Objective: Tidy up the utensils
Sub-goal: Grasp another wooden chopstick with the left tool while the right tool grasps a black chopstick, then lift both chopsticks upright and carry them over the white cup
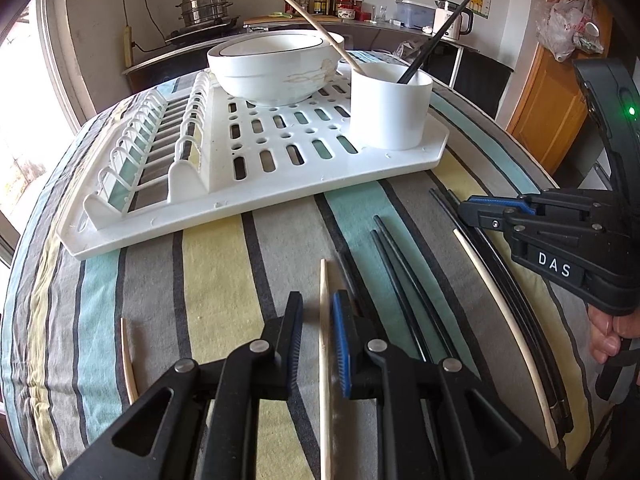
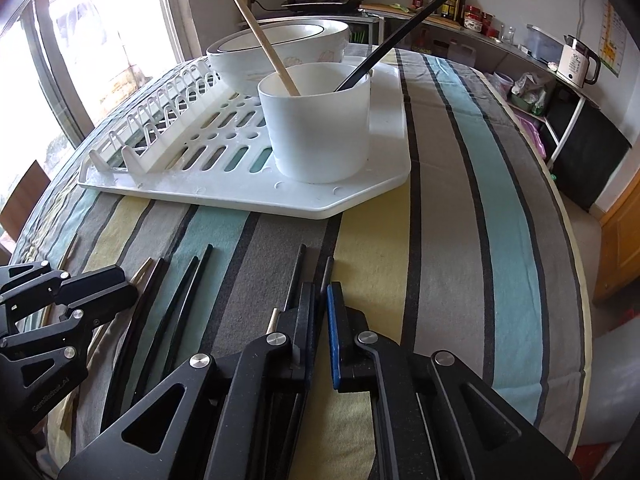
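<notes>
Several black and wooden chopsticks lie on the striped tablecloth. My left gripper (image 1: 316, 300) is open, its fingers straddling a wooden chopstick (image 1: 325, 360) that lies on the cloth. My right gripper (image 2: 320, 292) has its jaws close around a black chopstick (image 2: 326, 274); I cannot tell if it grips it. The right gripper also shows in the left wrist view (image 1: 468, 208). A white cup (image 1: 390, 106) on the white drying rack (image 1: 280, 176) holds one wooden chopstick (image 1: 312, 24) and one black chopstick (image 1: 440, 36). The cup also shows in the right wrist view (image 2: 316, 128).
Stacked white bowls (image 1: 276, 66) sit on the rack behind the cup. More black chopsticks (image 1: 404, 292) and a wooden one (image 1: 504, 320) lie between the grippers; another wooden one (image 1: 128, 360) lies at the left. A counter with a steamer pot (image 1: 204, 6) and a kettle (image 1: 454, 18) stands behind.
</notes>
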